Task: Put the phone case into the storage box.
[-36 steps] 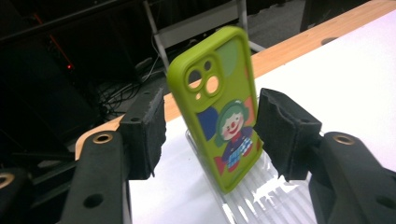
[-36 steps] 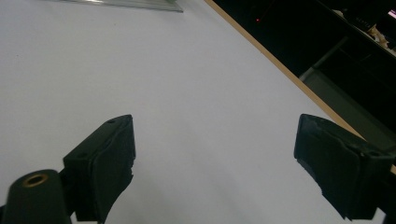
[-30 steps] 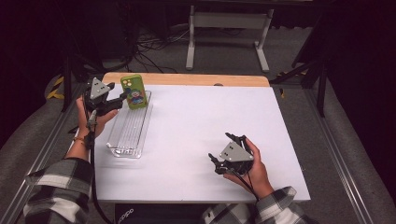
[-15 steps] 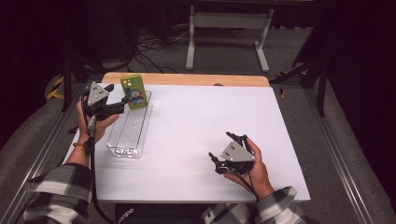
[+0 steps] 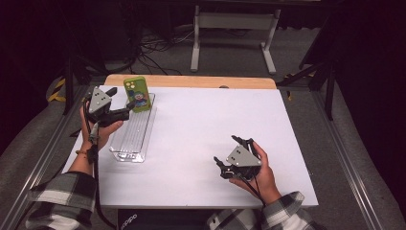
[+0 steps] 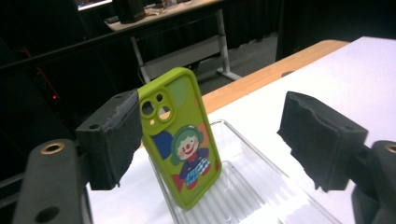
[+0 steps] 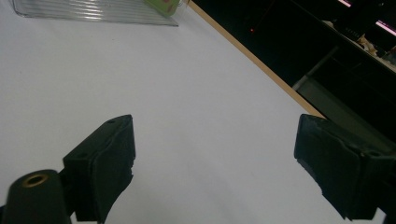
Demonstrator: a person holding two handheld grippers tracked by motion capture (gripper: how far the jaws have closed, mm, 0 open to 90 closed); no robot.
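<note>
One green phone case (image 6: pixel 180 140) stands in one clear ridged tray (image 5: pixel 135 135). The left hand-held gripper (image 6: pixel 210 140) has just been opening, its jaws now wider around the case; the right hand-held gripper (image 7: pixel 215 163) is open, empty.

Phone case's (image 6: pixel 180 140) lower edge behind tray wall (image 6: pixel 224 140)

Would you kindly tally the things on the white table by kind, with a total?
Phone: 1
Clear tray: 1
Hand-held tools: 2, left tool and right tool
Total: 4
</note>
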